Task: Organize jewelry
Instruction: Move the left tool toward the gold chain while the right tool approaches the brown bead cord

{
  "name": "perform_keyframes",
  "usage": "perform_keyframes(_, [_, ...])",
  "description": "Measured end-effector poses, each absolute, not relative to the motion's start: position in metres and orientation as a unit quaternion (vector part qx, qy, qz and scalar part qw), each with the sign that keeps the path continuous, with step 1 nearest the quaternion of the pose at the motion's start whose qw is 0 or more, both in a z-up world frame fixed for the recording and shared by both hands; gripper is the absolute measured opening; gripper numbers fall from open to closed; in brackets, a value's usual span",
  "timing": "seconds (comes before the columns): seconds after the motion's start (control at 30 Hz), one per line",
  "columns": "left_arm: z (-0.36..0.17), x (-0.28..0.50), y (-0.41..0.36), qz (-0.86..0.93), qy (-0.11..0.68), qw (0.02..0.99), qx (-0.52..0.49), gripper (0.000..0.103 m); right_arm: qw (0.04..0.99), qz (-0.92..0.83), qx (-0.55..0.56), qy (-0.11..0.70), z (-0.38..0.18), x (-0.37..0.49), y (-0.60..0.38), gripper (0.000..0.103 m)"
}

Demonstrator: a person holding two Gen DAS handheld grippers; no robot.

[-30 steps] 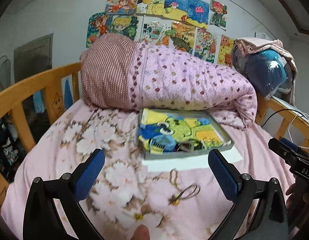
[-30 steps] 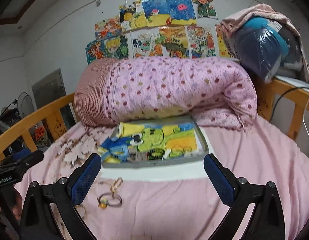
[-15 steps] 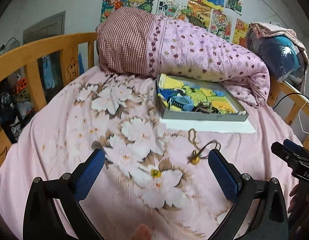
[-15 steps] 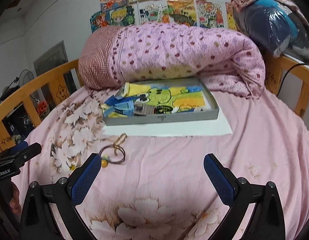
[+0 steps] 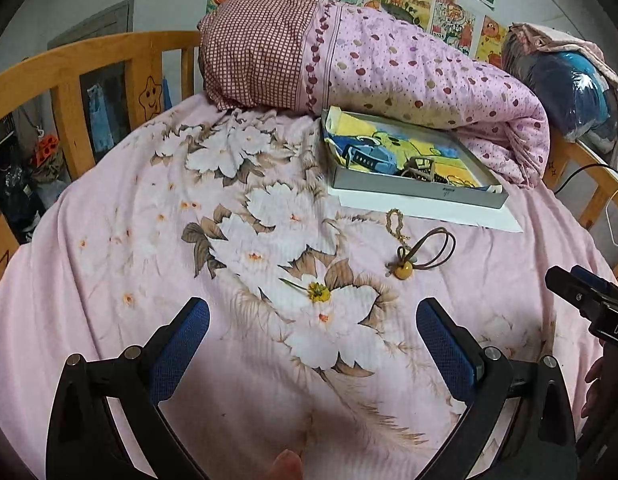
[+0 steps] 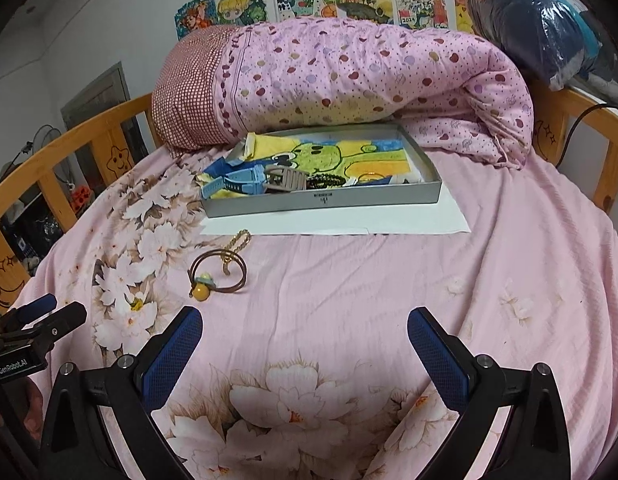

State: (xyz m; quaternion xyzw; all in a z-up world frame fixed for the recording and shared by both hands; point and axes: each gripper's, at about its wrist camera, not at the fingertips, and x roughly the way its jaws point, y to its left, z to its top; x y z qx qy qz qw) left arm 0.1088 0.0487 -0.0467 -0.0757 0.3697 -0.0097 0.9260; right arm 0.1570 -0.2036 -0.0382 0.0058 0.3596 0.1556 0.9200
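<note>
A grey shallow tray (image 5: 421, 191) (image 6: 325, 200) stands on white paper on the pink bed. In it lie a blue watch (image 6: 239, 184), a grey watch band (image 6: 285, 178) and dark bracelets. In front of the tray, on the sheet, lie a gold chain (image 5: 395, 222) (image 6: 238, 242) and a brown hair tie with a yellow bead (image 5: 423, 254) (image 6: 217, 274). My left gripper (image 5: 313, 344) is open and empty, short of the hair tie. My right gripper (image 6: 305, 344) is open and empty, to the right of the hair tie.
A rolled pink dotted quilt (image 6: 349, 80) lies behind the tray. Wooden bed rails (image 5: 69, 92) run along the left and right (image 6: 581, 128). A bagged bundle (image 6: 549, 28) sits at the back right. Each gripper shows at the edge of the other's view.
Both cameras have tilted down toward the bed, so the tray and the loose jewelry now sit higher in view. Both grippers stayed open.
</note>
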Motion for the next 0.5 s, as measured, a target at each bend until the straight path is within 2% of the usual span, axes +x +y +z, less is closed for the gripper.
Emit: perform_keyframes(0.5, [-0.066,0.148,0.049,-0.044,0.393,0.915,-0.081,0.101,0.905,0.182,-0.007,0.385,-0.061,0.183,-0.191,0.103])
